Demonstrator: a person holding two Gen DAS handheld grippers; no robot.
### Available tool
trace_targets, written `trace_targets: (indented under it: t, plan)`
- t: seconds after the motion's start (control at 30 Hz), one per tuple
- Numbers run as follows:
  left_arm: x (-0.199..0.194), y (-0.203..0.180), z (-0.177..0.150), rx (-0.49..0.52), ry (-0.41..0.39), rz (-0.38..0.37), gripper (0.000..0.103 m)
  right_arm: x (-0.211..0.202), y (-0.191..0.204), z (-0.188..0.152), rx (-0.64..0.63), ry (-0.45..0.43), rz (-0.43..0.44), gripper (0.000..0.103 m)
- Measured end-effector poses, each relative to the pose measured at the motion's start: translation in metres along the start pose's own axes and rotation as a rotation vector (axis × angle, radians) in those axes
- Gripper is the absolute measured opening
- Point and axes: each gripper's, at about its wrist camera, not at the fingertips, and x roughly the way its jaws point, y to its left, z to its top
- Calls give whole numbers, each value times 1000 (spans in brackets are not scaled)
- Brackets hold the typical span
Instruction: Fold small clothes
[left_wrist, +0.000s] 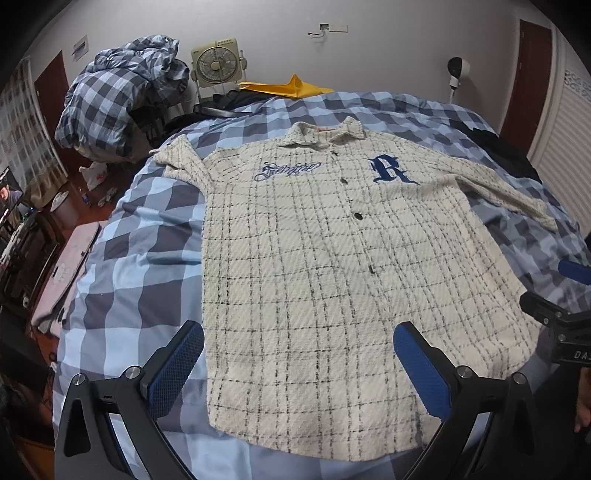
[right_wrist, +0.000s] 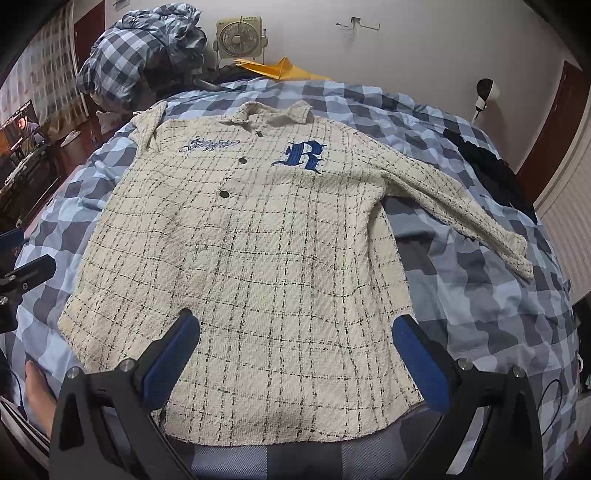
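While the cream checked shirt (left_wrist: 314, 258) lies flat, face up and unfolded on the bed (left_wrist: 147, 229), your left claw (left_wrist: 299, 354) and right claw (right_wrist: 295, 350) hover spread wide, empty, above its hem; every fold remains.

We read a big blue Gothic "R" (left_wrist: 389, 170) (right_wrist: 303, 155) embroidered on one chest side of the cream plaid shirt (left_wrist: 325, 266) (right_wrist: 258, 266). On the other chest side there's a blue script logo (left_wrist: 286, 170) (right_wrist: 208, 144), too ornate for us to make out. In the left wrist view, white letters "DA" (left_wrist: 581, 355) show on the black body of the right gripper at the frame edge, rest cut off.
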Motion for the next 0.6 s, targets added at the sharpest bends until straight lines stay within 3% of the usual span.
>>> trace_targets:
  t: [0.6]
  plan:
    - [2, 2, 0, 1, 4, 2, 103, 2, 1, -1, 6, 5, 7, 102]
